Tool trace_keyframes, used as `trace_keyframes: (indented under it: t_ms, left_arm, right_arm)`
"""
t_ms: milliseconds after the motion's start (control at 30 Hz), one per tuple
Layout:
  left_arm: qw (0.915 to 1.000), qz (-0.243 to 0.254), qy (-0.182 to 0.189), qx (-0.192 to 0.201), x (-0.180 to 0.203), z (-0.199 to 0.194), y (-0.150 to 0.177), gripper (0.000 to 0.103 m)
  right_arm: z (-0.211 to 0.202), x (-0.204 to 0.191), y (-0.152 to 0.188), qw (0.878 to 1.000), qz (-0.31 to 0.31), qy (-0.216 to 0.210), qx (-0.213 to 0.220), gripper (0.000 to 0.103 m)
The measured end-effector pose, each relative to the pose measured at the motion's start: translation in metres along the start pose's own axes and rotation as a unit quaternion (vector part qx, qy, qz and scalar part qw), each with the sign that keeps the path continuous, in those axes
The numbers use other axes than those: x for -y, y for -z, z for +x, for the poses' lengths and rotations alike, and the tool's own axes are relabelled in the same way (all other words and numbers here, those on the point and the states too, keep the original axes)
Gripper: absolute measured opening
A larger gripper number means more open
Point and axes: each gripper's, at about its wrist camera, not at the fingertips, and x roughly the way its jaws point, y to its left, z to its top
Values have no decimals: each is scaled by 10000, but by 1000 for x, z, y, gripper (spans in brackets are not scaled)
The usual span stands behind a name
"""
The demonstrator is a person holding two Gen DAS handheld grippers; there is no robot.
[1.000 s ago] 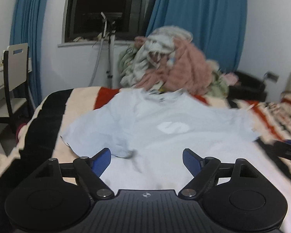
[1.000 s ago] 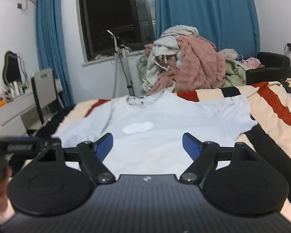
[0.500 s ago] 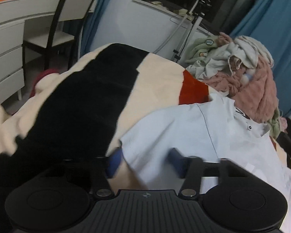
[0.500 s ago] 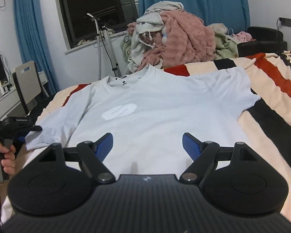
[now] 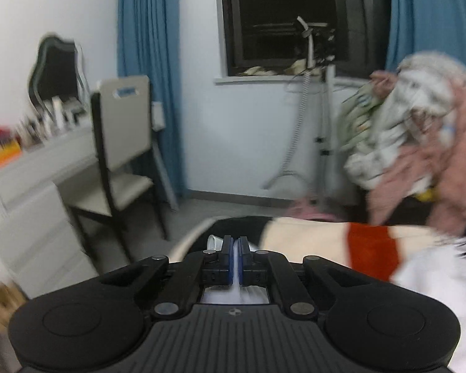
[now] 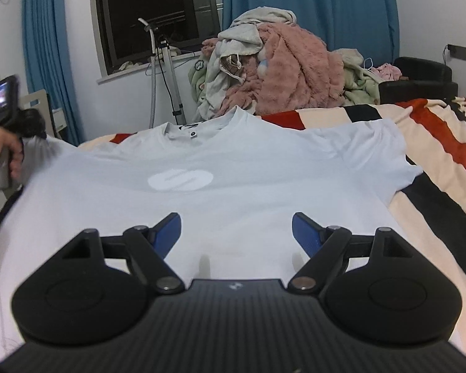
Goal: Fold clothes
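Striped bedspread (image 6: 435,143) covers the bed; a heap of unsorted laundry (image 6: 279,71) sits at its far end. A pale blue T-shirt (image 6: 233,168) lies front-up and spread flat across the bedspread, collar toward the heap, its right sleeve (image 6: 397,161) laid out. The left sleeve is lifted off the bed, pinched in the left gripper (image 5: 235,256), whose jaws are closed on cloth. The right gripper (image 6: 236,228) hovers over the lower shirt body, jaws wide, holding nothing. Judgement: a sleeve fold is in hand; next, the pinched sleeve wants carrying inward across the chest and laying flat without dragging the body
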Motion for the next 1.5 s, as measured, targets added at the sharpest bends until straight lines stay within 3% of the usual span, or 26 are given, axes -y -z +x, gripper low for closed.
trace_keyframes:
  t_ms: [100, 200, 233, 300, 433, 600, 733, 933, 1167, 1333, 1433, 1500]
  left_arm:
    - [9995, -221, 105, -195, 5, 25, 7, 4]
    - [9986, -315, 139, -412, 1, 39, 16, 19]
    - [9984, -332, 198, -411, -5, 37, 20, 28]
    - [9978, -384, 312, -431, -17, 27, 29, 41]
    - [9939, -509, 749, -627, -47, -30, 47, 47]
    - [9819, -733, 1457, -963, -94, -135, 89, 47]
    - [9724, -782, 1803, -1257, -145, -219, 131, 47]
    - [9522, -965, 2290, -1778, -178, -284, 185, 45]
    - [9215, -1174, 2842, -2372, -216, -359, 248, 44]
    - [8968, -1001, 3251, -2830, -189, -383, 312, 40]
    - [9031, -1230, 3086, -2722, -186, -384, 327, 39]
    - [9097, -1361, 2967, -2566, -188, -384, 330, 25]
  right_arm:
    - [9, 0, 2, 10000, -10, 8, -58, 80]
    - [17, 2, 3, 9999, 50, -11, -112, 80]
    - [19, 3, 4, 9999, 79, -13, -120, 80]
    - [22, 5, 3, 9997, 172, -47, -146, 80]
    - [19, 6, 1, 9997, 189, -129, -89, 80]
    - [-2, 9, -6, 9994, 223, -188, 161, 80]
    - [-27, 12, -10, 9988, 291, -213, 321, 80]
    - [-80, 11, -16, 9983, 244, -123, 507, 80]
    - [-146, 16, -17, 9974, 208, -197, 664, 80]
    - [-162, 22, -15, 9971, 186, -194, 715, 80]
    - [-159, 20, -9, 9979, 12, -211, 604, 80]
    - [-153, 18, -4, 9985, -123, -222, 495, 80]
